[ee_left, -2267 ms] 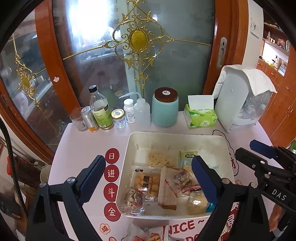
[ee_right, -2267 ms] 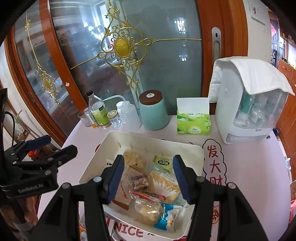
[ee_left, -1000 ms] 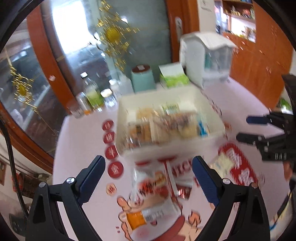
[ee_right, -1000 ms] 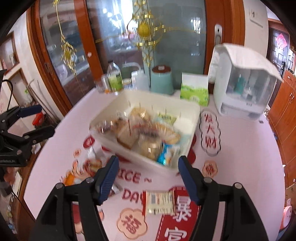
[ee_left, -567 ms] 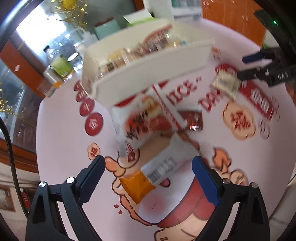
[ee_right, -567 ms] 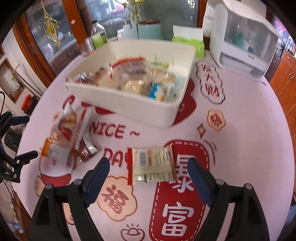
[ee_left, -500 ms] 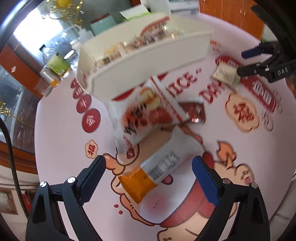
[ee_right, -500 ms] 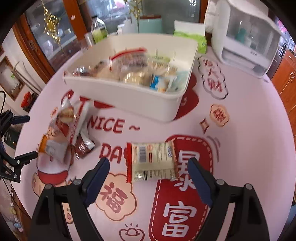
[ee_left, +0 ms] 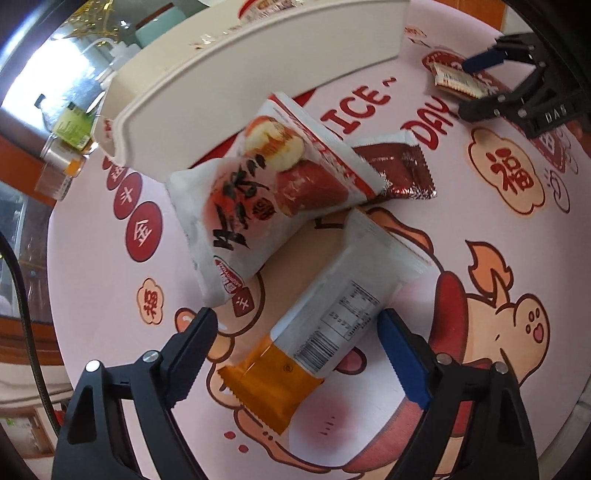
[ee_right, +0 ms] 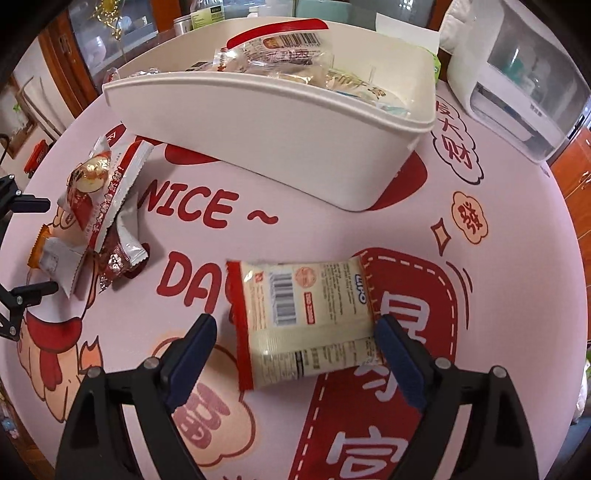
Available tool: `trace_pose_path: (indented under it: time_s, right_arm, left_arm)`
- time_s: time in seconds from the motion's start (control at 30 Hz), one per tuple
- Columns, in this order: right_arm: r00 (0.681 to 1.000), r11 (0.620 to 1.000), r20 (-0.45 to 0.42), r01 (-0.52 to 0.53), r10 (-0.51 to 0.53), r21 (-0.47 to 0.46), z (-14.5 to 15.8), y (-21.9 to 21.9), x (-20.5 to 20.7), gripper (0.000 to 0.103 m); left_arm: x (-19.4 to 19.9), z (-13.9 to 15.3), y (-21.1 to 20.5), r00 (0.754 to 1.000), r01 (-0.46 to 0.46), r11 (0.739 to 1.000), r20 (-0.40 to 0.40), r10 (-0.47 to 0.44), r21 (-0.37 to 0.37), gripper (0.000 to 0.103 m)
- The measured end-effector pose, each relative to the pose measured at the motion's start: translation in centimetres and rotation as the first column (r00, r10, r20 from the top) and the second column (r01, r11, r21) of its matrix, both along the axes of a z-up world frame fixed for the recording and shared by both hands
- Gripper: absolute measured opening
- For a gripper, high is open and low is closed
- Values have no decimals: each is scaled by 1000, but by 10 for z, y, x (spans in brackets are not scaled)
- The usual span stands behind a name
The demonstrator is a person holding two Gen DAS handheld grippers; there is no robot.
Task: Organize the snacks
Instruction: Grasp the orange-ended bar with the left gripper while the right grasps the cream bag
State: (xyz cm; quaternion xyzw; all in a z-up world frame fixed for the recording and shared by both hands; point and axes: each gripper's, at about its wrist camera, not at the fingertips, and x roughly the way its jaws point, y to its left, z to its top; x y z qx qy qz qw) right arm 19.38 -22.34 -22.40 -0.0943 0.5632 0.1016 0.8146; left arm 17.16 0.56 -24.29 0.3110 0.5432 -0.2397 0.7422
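A white bin (ee_right: 280,122) with several snack packs stands on the pink printed tablecloth. My left gripper (ee_left: 299,354) is open, its jaws on either side of a white and orange packet (ee_left: 325,328) lying flat. Beyond it lie a white and red bun pack (ee_left: 266,188) and a brown foil packet (ee_left: 399,170). My right gripper (ee_right: 295,354) is open, straddling a cream packet with a red edge (ee_right: 306,321) that lies flat. The same cream packet (ee_left: 456,81) shows under the right gripper (ee_left: 480,85) in the left wrist view.
Bottles and jars (ee_left: 70,136) stand behind the bin on the left. A teal canister (ee_left: 155,26), a tissue box (ee_right: 437,66) and a white dispenser (ee_right: 517,74) stand at the back. The table's round edge (ee_right: 576,258) is near on the right.
Both grippers have come down from above the bin to just over the tablecloth. The left now straddles the white and orange packet, the right the cream packet. Both stay open.
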Motion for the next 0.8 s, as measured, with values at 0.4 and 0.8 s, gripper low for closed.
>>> trace_pose_path:
  time_s: [0.4,0.8]
  right_arm:
    - [1000,999,-4,22,-22,37,-2,-11,9,65]
    - [999,992,11,30,-31,120,21,-11,2,19]
  left_arm:
    - [11,-2,-2,995,4,995,-103,-15,-101,40]
    - [-10,7,1,965,-238,950,-163,207,-202,30]
